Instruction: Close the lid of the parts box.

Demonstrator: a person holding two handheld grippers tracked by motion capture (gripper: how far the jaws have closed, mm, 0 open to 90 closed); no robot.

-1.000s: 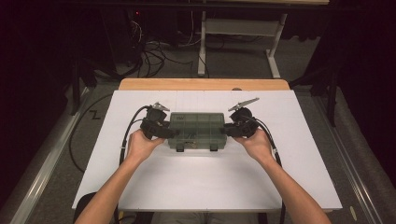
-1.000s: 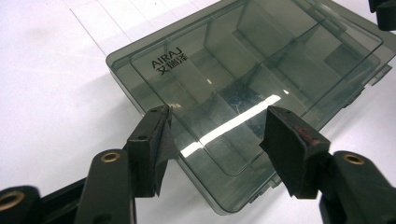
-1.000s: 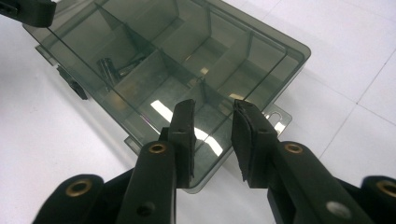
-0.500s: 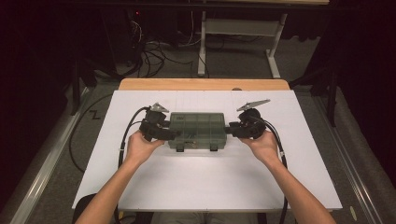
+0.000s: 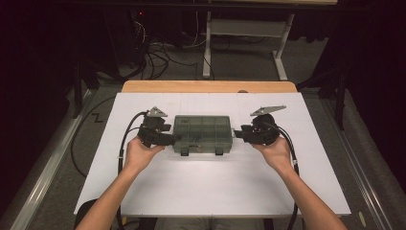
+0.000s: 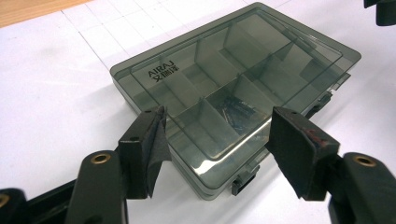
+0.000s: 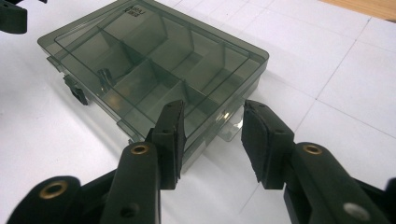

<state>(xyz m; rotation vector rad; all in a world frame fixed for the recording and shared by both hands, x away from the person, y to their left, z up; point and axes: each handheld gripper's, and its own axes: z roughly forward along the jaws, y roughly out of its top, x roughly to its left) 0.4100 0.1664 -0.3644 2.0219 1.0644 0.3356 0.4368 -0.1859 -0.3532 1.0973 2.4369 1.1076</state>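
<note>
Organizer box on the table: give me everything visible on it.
The organizer box is a smoky grey, see-through plastic case, rectangular, lid shut, lying flat on the white table. Dividers split it into compartments; one holds small dark parts, too blurred to identify. The lid carries white AIRAJ lettering, and two latches sit on the front edge. The left gripper straddles one end without visibly pressing; the right gripper stands open just off the other.

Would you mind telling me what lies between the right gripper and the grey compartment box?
Only bare white table: in the high view a narrow gap separates the right gripper from the compartment box.
</note>
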